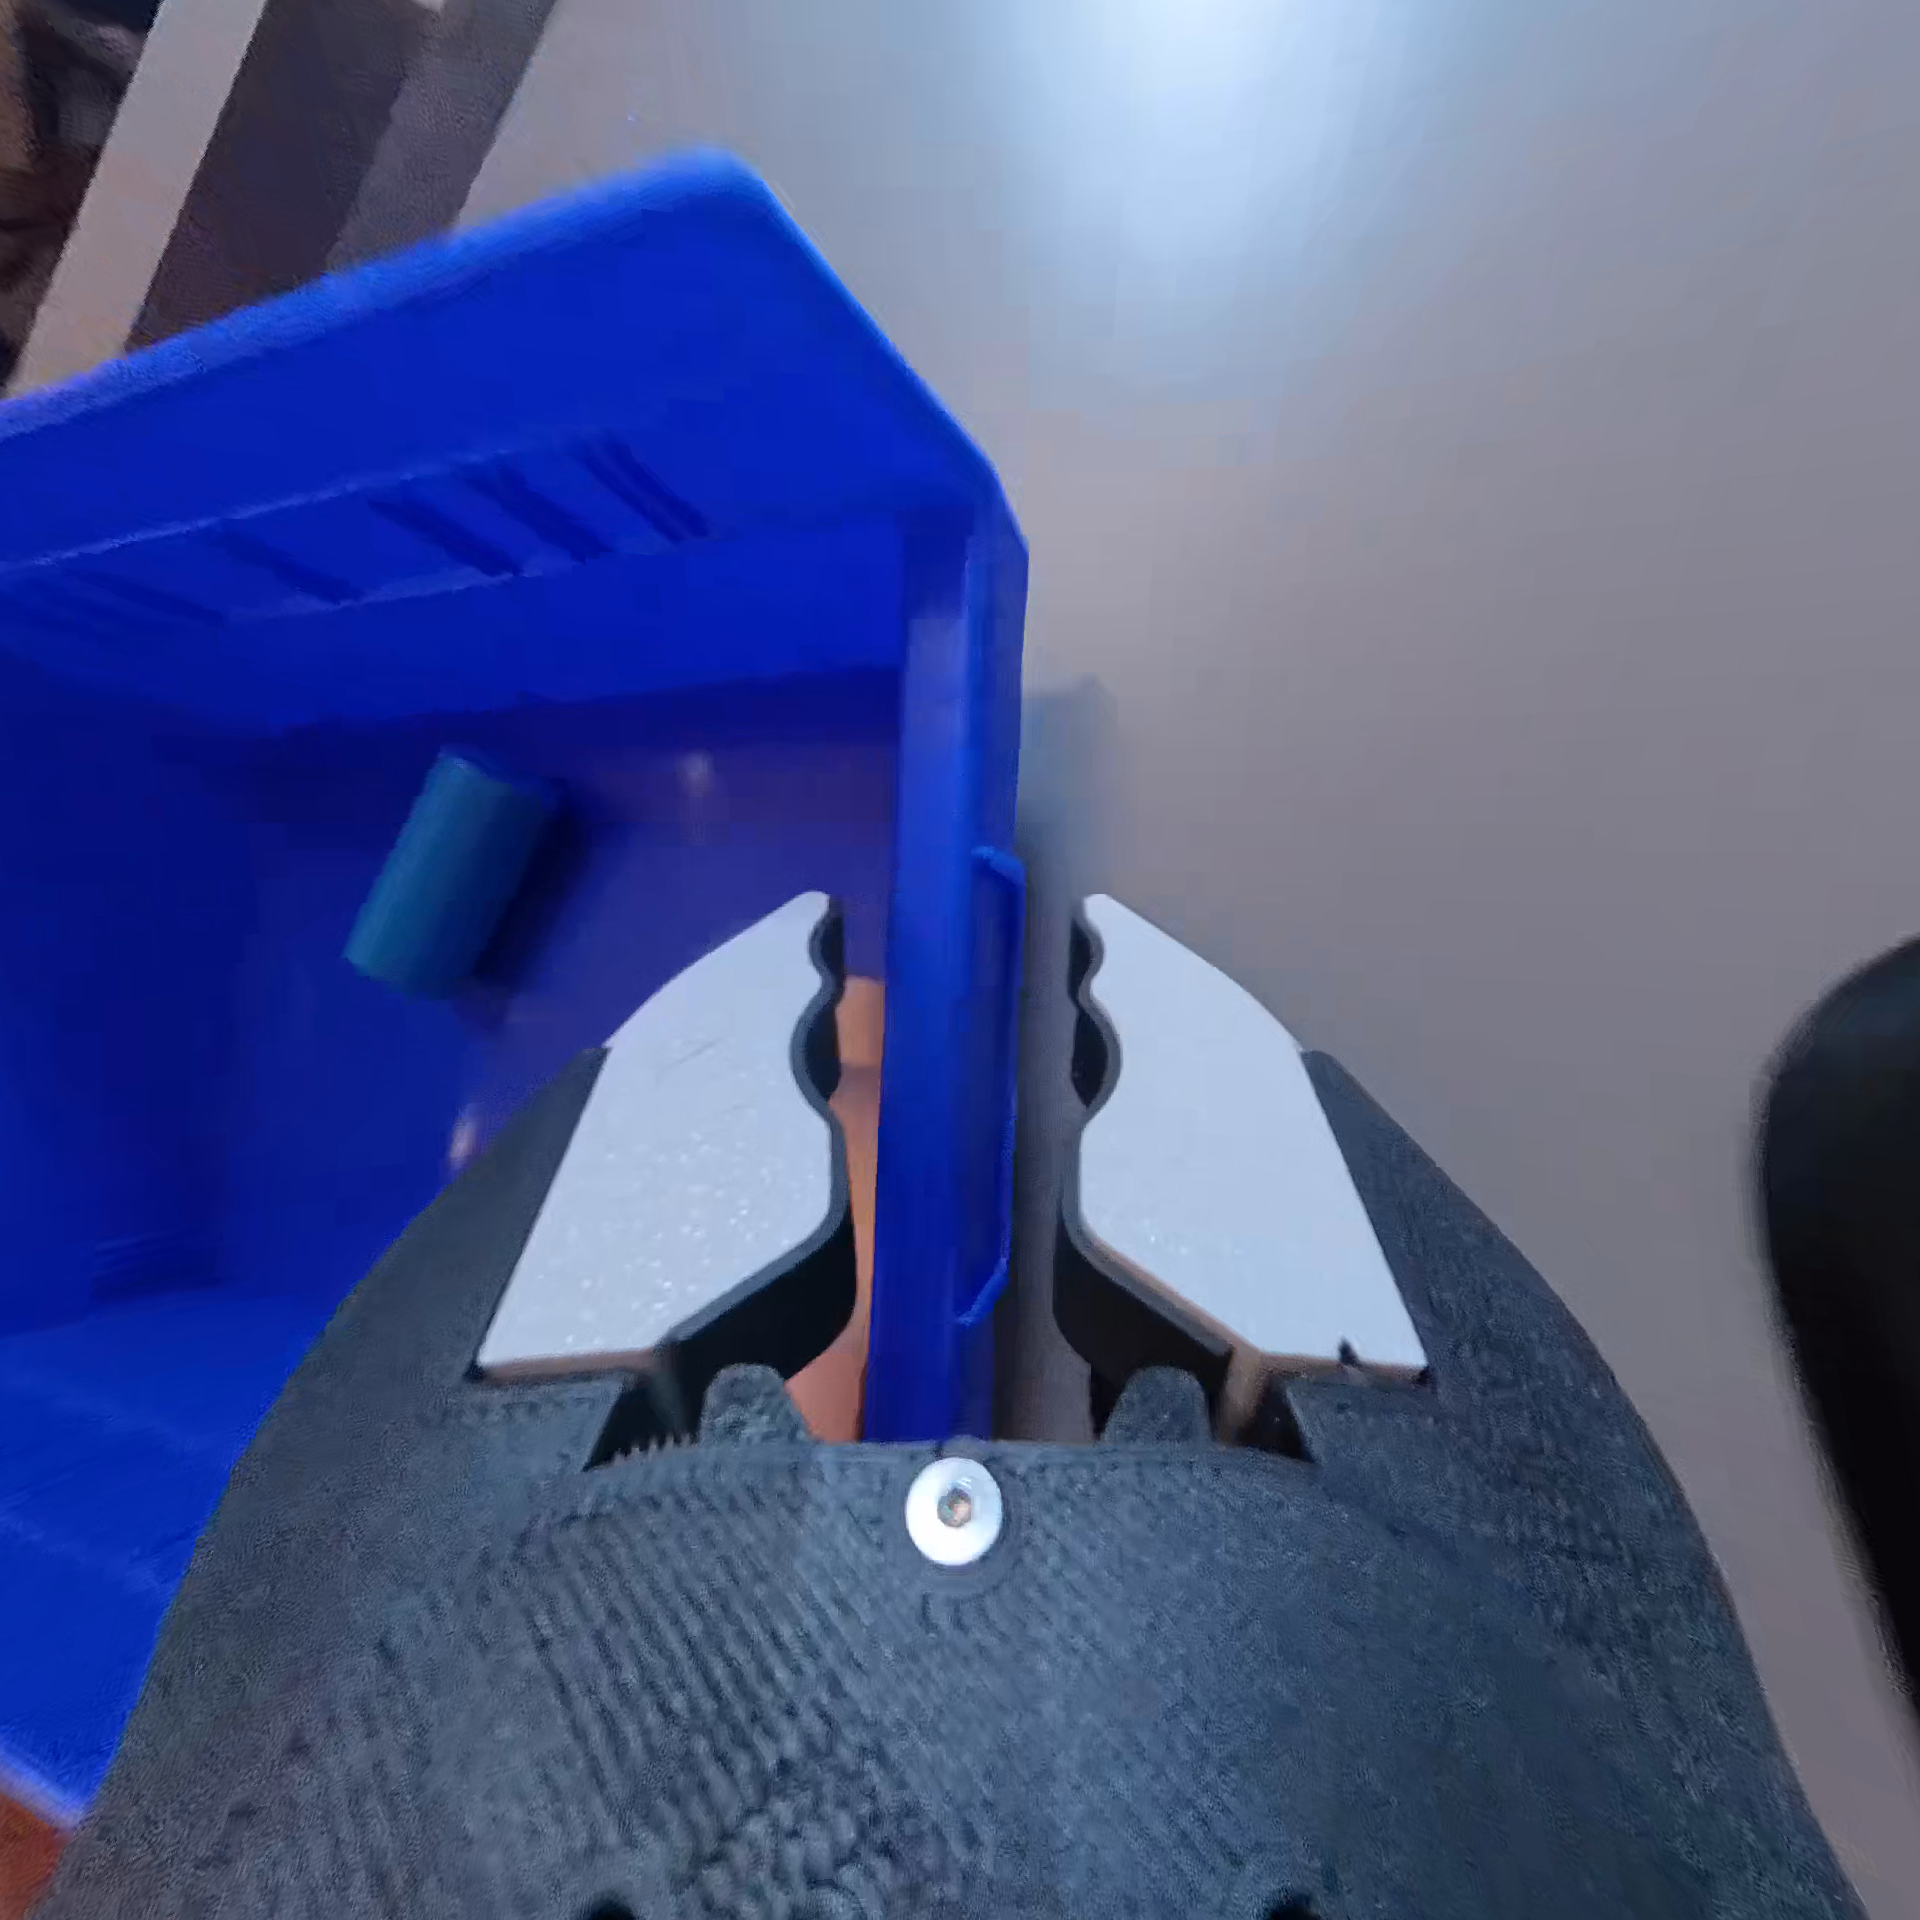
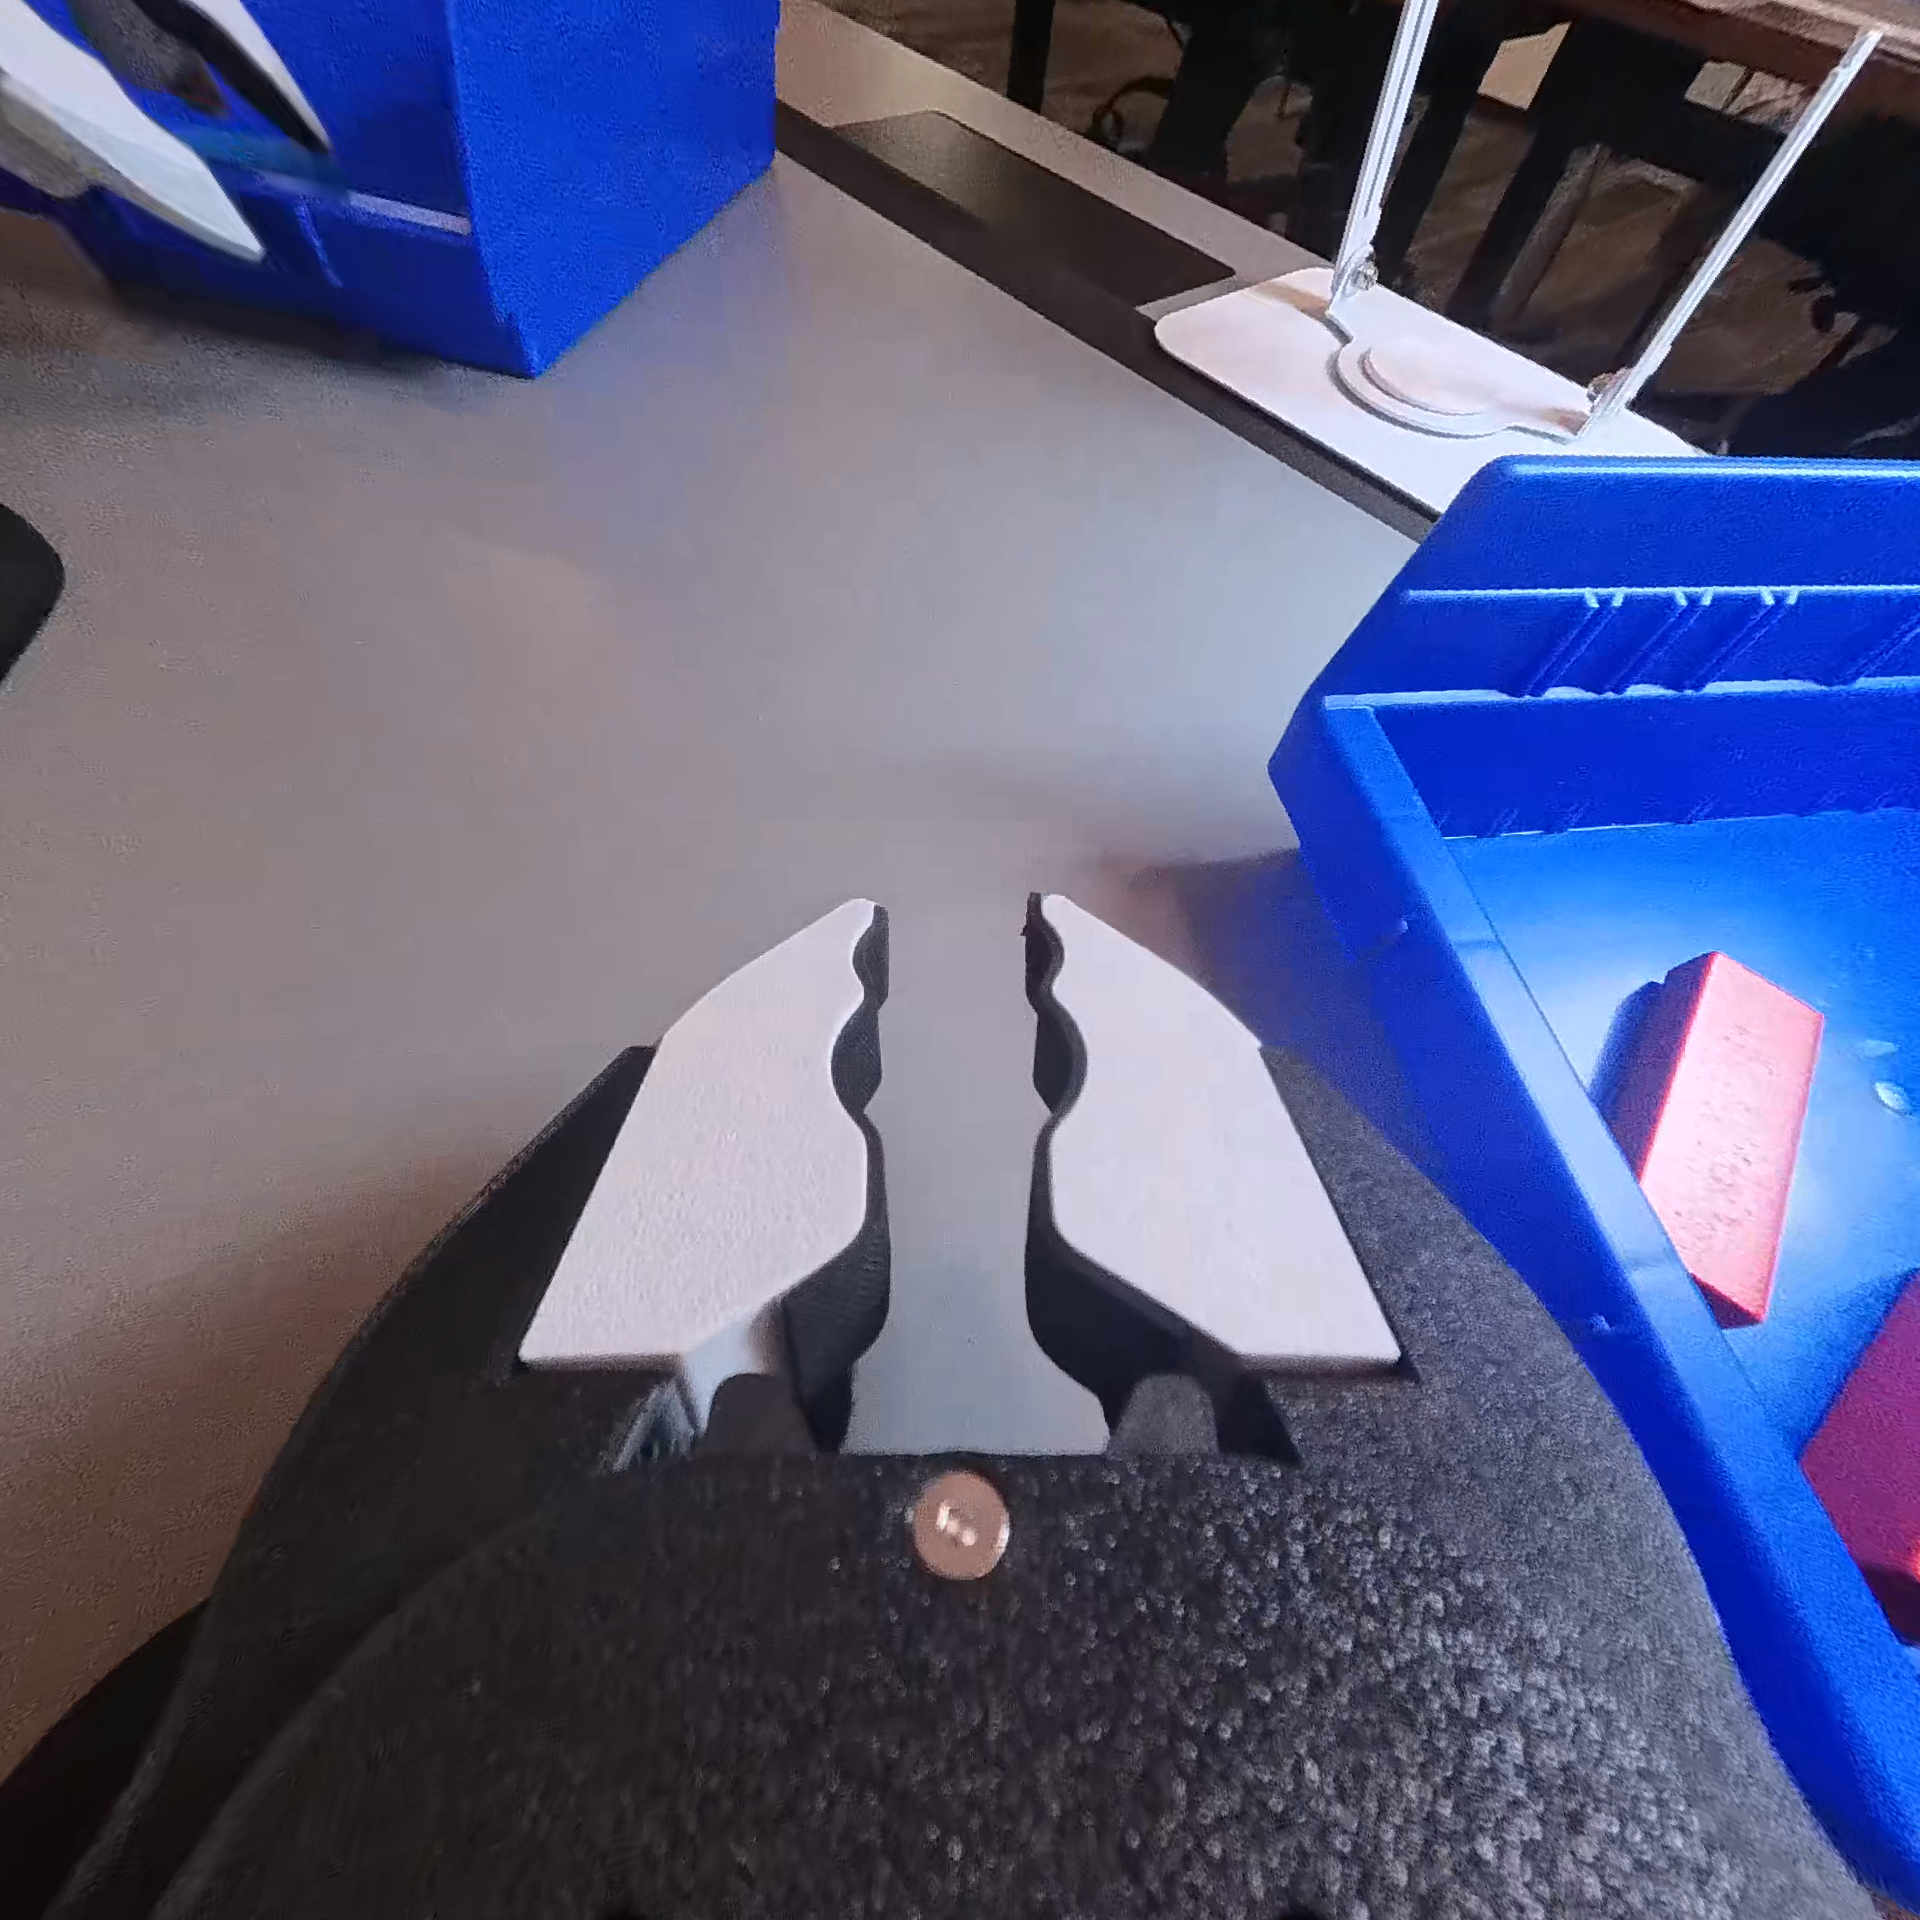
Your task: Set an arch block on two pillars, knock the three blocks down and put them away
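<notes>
Blocks lie binned: a teal cylinder [image 1: 452, 873] in the left blue bin [image 1: 312, 499], a red block [image 2: 1720, 1127] in the right blue bin [image 2: 1507, 1039]. The left gripper [image 1: 951, 914] straddles its bin's wall, jaws parted, gripping nothing; it should lift straight up clear of the rim. The right gripper [image 2: 956, 914] hangs narrowly open and empty over the grey table [image 2: 623, 623].

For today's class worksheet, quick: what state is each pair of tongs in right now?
Left tongs: open, straddling the blue plastic bin's side wall, not gripping it.
Right tongs: open, empty, over the grey table.

Bright, even indoor light; wide-angle warp and motion blur in both views.
Left wrist view: white glare on the table [image 1: 1195, 156] toward its far edge, blue bin [image 1: 520, 468] rim smeared, dark blob at right edge unreadable. Right wrist view: sharper, soft shadow beside the second bin [image 2: 1558, 727], far background dim.
</notes>
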`<state>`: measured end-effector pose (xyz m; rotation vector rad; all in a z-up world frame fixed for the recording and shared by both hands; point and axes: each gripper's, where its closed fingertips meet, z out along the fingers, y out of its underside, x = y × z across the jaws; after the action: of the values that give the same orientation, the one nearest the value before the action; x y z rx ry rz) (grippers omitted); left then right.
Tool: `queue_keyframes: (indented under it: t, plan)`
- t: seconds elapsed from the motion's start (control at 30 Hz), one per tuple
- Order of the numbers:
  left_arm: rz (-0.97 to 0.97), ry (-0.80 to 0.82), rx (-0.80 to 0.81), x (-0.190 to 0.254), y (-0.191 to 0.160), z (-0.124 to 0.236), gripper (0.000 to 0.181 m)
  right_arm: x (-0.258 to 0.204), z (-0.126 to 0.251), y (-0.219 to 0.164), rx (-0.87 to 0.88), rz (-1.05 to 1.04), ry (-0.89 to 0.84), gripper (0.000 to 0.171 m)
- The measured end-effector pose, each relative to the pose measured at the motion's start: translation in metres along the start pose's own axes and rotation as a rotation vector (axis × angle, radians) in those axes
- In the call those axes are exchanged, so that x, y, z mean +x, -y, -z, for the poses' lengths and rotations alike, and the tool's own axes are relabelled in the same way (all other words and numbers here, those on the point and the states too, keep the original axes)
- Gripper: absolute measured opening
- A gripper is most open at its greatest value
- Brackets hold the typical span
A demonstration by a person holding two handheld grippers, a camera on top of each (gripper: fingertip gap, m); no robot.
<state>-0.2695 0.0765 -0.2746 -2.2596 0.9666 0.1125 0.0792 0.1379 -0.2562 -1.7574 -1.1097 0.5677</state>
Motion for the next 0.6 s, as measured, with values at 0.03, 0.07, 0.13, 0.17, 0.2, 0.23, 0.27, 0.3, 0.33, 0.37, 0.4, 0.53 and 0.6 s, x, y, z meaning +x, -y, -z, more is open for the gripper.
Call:
queue_keyframes:
  t: [0.03,0.07,0.13,0.17,0.2,0.23,0.27,0.3,0.33,0.37,0.4,0.53,0.6]
  plan:
    - [0.078,-0.076,0.065,0.001,0.01,0.008,0.047,0.0,0.0,-0.001,-0.002,-0.004,0.004,0.025]
    - [0.161,-0.123,0.108,-0.005,0.017,0.016,0.047,0.0,-0.001,-0.001,-0.005,-0.009,0.008,0.025]
    - [0.278,-0.124,0.11,-0.032,0.021,0.024,0.048,-0.001,-0.003,-0.003,-0.014,-0.019,0.016,0.025]
    - [0.301,-0.099,0.082,-0.047,0.018,0.024,0.048,-0.001,-0.003,-0.004,-0.019,-0.02,0.019,0.025]
    - [0.324,-0.084,0.037,-0.06,0.013,0.024,0.048,-0.002,-0.003,-0.006,-0.024,-0.017,0.019,0.025]
    - [0.329,-0.066,-0.006,-0.072,0.009,0.021,0.049,-0.002,-0.004,-0.006,-0.029,-0.011,0.017,0.025]
    - [0.315,-0.04,-0.058,-0.083,0.003,0.017,0.049,-0.002,-0.004,-0.007,-0.033,-0.006,0.017,0.025]
    - [0.291,-0.004,-0.122,-0.096,-0.005,0.011,0.05,-0.003,-0.004,-0.008,-0.037,-0.002,0.019,0.025]
    - [0.263,0.028,-0.189,-0.108,-0.014,0.004,0.054,-0.003,-0.005,-0.008,-0.041,0.002,0.021,0.025]
    - [0.244,0.023,-0.242,-0.114,-0.022,-0.005,0.059,-0.004,-0.005,-0.009,-0.045,0.004,0.023,0.025]
    - [0.227,-0.004,-0.27,-0.115,-0.026,-0.016,0.065,-0.004,-0.006,-0.01,-0.049,0.007,0.026,0.025]
    - [-0.017,-0.025,-0.369,-0.123,-0.039,-0.052,0.078,-0.006,-0.008,-0.015,-0.07,0.011,0.038,0.025]
    - [-0.034,-0.096,-0.354,-0.113,-0.031,-0.06,0.043,-0.007,-0.008,-0.017,-0.079,0.015,0.04,0.025]
